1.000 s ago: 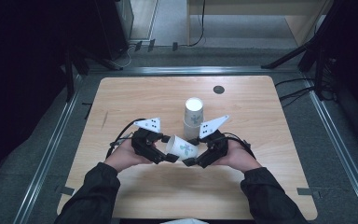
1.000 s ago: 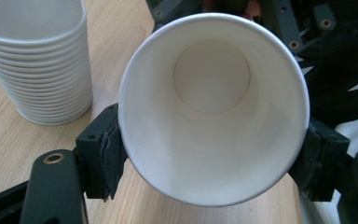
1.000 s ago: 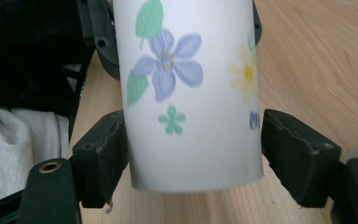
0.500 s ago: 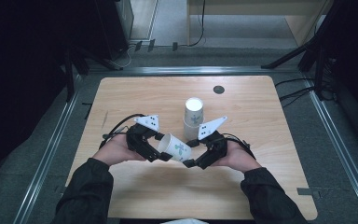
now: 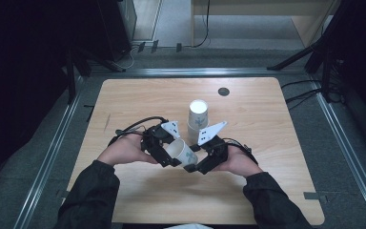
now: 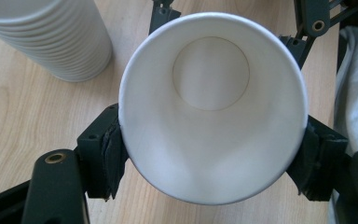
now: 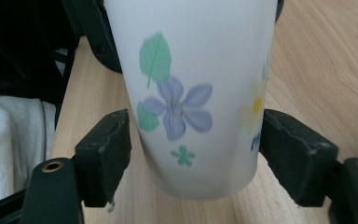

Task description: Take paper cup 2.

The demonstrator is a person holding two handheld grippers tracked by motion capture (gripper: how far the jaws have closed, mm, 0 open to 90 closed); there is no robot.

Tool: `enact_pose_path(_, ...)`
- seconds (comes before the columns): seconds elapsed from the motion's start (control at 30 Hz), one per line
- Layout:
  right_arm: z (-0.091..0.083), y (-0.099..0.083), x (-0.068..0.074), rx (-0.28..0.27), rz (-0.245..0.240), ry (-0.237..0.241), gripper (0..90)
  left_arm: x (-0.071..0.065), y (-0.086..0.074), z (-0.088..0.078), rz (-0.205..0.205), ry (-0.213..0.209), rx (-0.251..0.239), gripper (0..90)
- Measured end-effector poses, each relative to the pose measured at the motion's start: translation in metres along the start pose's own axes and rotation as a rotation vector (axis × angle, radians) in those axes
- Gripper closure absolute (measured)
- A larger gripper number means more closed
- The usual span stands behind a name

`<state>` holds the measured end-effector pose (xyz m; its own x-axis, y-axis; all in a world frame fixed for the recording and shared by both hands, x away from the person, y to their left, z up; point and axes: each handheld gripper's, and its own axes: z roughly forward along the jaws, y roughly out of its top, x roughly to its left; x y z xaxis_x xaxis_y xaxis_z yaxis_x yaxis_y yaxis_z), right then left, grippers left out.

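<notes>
Left claw (image 5: 167,153): pinching the paper cup (image 5: 183,153) at its rim; in the left gripper view both pads are pressing the rim from either side, with the cup's open mouth (image 6: 213,105) facing the camera.
Right claw (image 5: 196,165): jaws have just been closing around the cup's base end; in the right gripper view the cup body (image 7: 191,88) is sitting between the pads, the left pad showing a sliver of gap, the right pad lying at the wall, so contact is unclear.
Paper cup: lying tilted between the two claws, above the near middle of the desk (image 5: 267,119), mouth toward the left hand (image 5: 124,151); flower print is showing.
Cup stack (image 5: 197,119): standing upright on the desk just behind the claws.
Right hand (image 5: 240,161): gripping its tool near the cup's base.
</notes>
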<state>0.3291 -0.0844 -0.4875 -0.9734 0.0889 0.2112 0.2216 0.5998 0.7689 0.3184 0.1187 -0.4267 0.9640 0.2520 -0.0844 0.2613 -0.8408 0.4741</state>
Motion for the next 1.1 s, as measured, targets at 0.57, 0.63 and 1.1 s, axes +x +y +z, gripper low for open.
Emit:
enact_pose_path(0.57, -0.001, 0.001, 0.001, -0.007, -0.014, 0.01, 33.4, 0.002, -0.009, 0.002, 0.031, -0.027, -0.081, 16.4)
enact_pose_path(0.63, -0.004, 0.0, 0.0, -0.018, -0.009, 0.007, 33.4, 0.004, -0.012, 0.001, 0.006, -0.035, -0.111, 14.1)
enact_pose_path(1.1, -0.013, 0.0, -0.001, -0.05, -0.004, 0.002, 33.3, 0.005, -0.031, -0.004, -0.072, -0.063, -0.265, 13.9)
